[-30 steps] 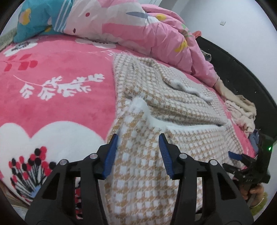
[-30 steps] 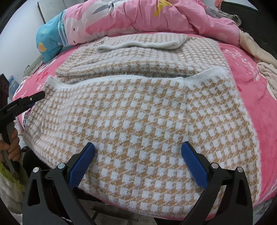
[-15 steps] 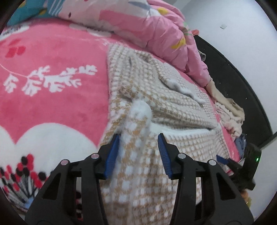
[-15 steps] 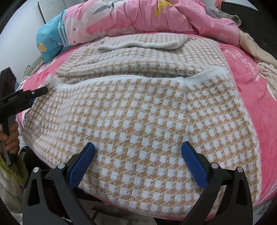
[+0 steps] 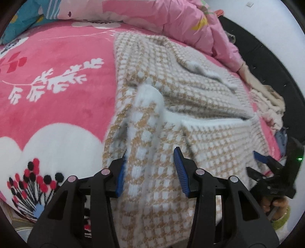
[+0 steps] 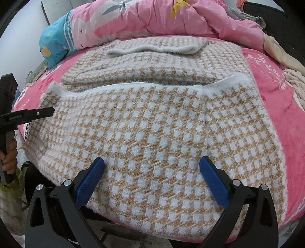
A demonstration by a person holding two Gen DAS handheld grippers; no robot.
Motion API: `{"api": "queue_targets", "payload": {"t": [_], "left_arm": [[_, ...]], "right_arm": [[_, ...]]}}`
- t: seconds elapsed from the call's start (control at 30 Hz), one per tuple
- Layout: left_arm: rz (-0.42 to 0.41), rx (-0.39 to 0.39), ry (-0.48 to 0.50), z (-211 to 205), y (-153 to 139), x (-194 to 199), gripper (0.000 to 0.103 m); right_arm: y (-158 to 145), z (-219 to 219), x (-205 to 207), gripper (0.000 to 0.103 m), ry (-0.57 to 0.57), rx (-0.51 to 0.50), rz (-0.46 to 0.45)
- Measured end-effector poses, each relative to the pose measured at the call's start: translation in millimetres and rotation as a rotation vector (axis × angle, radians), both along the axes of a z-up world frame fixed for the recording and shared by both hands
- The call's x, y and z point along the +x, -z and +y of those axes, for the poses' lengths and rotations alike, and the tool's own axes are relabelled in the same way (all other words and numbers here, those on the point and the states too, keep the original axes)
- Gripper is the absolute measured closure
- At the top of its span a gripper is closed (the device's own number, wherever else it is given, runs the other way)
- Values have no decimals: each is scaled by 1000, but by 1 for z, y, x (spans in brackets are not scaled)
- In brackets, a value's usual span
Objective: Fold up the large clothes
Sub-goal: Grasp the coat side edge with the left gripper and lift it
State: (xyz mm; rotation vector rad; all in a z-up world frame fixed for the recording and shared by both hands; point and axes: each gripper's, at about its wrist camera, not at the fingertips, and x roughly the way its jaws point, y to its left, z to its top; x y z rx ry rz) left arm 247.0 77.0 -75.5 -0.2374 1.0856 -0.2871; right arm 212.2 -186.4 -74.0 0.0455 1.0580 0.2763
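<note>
Knitwear fills both views: we see a tan-and-white checked sweater (image 6: 152, 133) spread flat on the bed, its long axis running away from our right claw (image 6: 151, 181) toward the pillows, with the white-edged fold crossing side to side ahead of the blue pads. Our right claw stands spread wide above the near hem, pinching nothing. Our left claw (image 5: 150, 171) is half closed around a raised ridge of the sweater's side edge; the cloth touches one pad, and whether it is truly pinched we cannot tell. Beneath lies a pink blanket (image 5: 57, 105) with white flowers. Beyond the claws a pink quilt (image 6: 171, 17) is heaped by a white wall (image 5: 266, 22).
</note>
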Motion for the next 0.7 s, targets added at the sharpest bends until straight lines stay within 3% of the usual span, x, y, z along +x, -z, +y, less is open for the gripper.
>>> {"api": "queue_targets", "payload": {"t": [0.17, 0.47, 0.63, 0.7], "left_arm": [[-40, 72, -13, -15, -5, -4, 62], [-35, 119, -55, -19, -3, -4, 65], [-67, 221, -70, -36, -6, -8, 66], [-81, 253, -75, -40, -9, -11, 71]], "right_arm": [[0, -2, 0, 6, 1, -1, 2], [1, -1, 0, 6, 2, -1, 1], [1, -2, 0, 6, 0, -2, 2], [1, -1, 0, 6, 1, -2, 2]]}}
